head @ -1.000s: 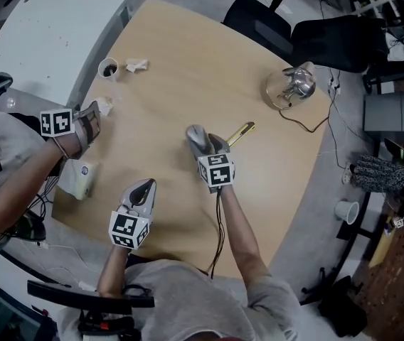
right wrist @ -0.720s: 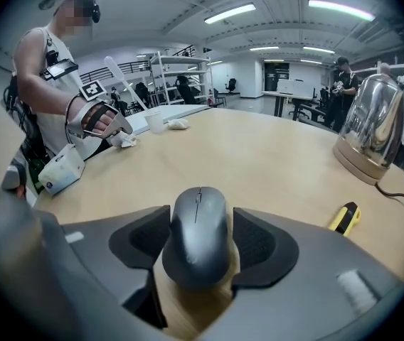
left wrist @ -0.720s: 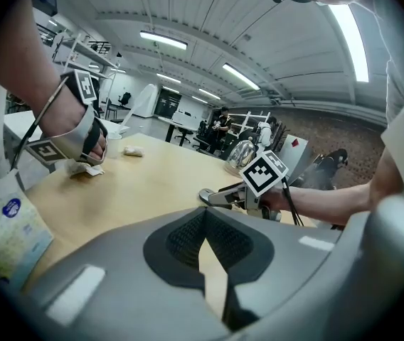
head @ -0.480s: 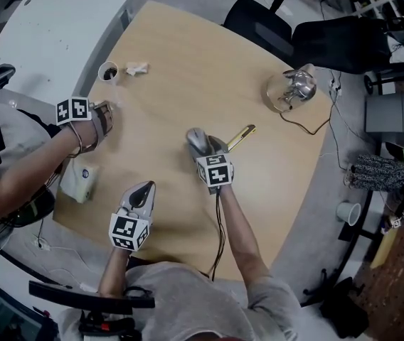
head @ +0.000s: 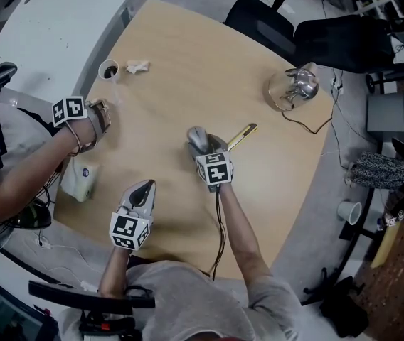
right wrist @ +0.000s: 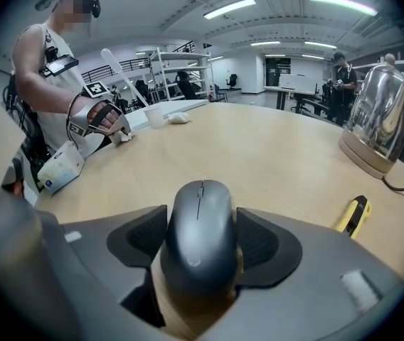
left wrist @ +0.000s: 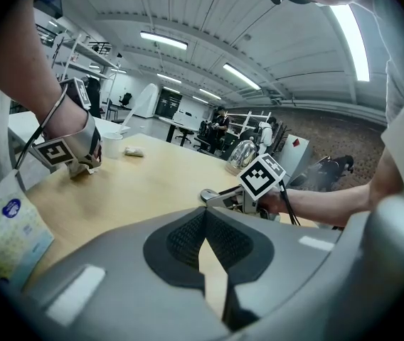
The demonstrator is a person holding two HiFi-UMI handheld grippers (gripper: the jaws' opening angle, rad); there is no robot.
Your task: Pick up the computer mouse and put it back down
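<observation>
Dark grey computer mouse (right wrist: 200, 234) flat on tan table (right wrist: 273, 155), scroll wheel facing away.

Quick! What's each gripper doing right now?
Left gripper: shut, empty.
Right gripper: open, its jaws have just been opening; the mouse sits between them.

Left gripper (head: 145, 187) closed, right gripper (head: 203, 142) jaws just opening — mouse (right wrist: 200, 236) between
</observation>
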